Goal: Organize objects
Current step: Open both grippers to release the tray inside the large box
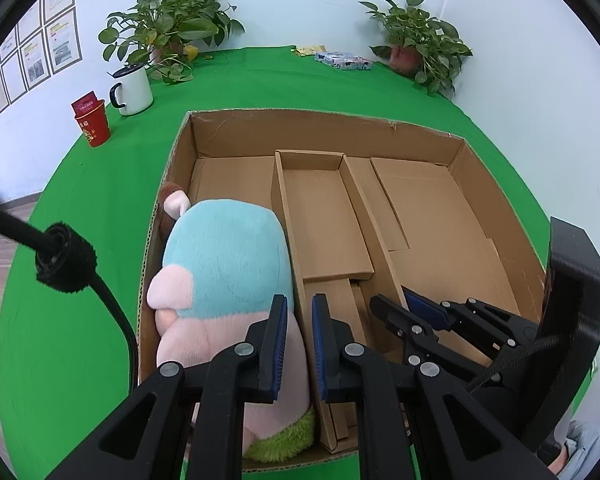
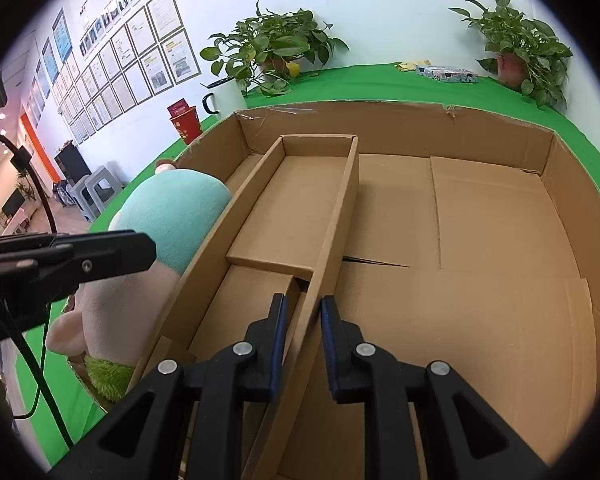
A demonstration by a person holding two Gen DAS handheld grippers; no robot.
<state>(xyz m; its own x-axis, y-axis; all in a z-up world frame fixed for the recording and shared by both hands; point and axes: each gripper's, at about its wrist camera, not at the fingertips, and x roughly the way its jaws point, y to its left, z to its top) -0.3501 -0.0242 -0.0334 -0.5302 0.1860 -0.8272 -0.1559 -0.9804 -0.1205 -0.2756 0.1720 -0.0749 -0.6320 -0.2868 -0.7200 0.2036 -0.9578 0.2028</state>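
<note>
A: Why is the plush toy [image 1: 224, 280] lying in that left-hand compartment of the cardboard box [image 1: 324, 120]?

B: I'd say it's been sorted there; it fills the narrow slot between the box's left wall and the divider [image 1: 290, 248]. The left gripper [image 1: 300, 344] hangs over that divider, jaws clenched with nothing between them, its left pad against the toy's pink side.

A: And the right gripper [image 2: 303, 344]?

B: Its jaws straddle the second divider wall [image 2: 336, 224], the cardboard standing between the pads. Whether they pinch it or just sit beside it, I cannot tell; likely it's steadying or shifting the partition.

A: What does each camera add?

B: The left wrist view shows the toy whole, plus the white mug [image 1: 133, 89] and red cup [image 1: 93, 126] on the green counter [image 1: 80, 208]. The right wrist view shows the wide right compartment bare, and the divider caught between the pads, which the other view shows only from afar.
</note>
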